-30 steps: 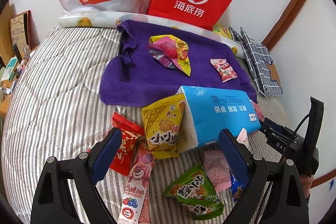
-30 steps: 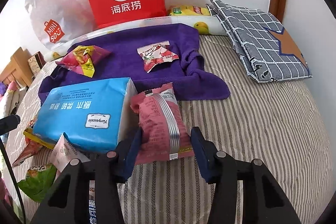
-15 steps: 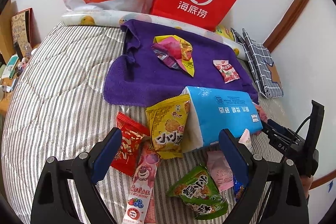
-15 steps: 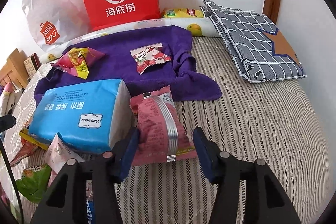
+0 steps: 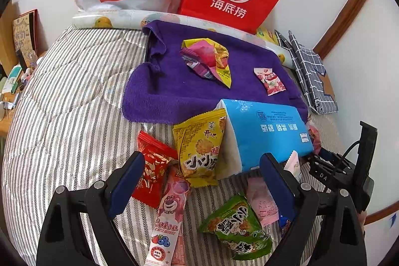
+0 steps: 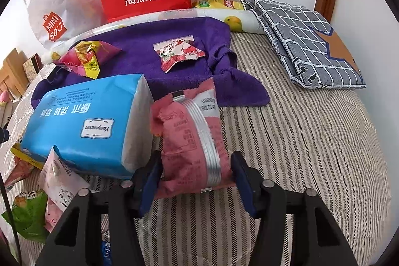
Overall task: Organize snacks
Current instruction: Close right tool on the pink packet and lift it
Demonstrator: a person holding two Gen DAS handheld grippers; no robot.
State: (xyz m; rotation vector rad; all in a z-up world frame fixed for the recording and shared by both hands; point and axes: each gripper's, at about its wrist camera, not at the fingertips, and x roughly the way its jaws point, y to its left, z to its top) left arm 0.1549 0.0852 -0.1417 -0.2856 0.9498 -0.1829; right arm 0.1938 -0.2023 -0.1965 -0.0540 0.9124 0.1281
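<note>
Both fingers wide on the left gripper [image 5: 200, 181], right gripper [image 6: 195, 173] clamping pink snack packet [image 6: 192, 138], barely visible leftward

The left gripper [image 5: 202, 181] is held low with its two blue jaws spread wide and nothing between them, and the right gripper [image 6: 195, 177] is also low, its jaws closer together, one on each side of a pink snack packet [image 6: 192, 141].
</note>
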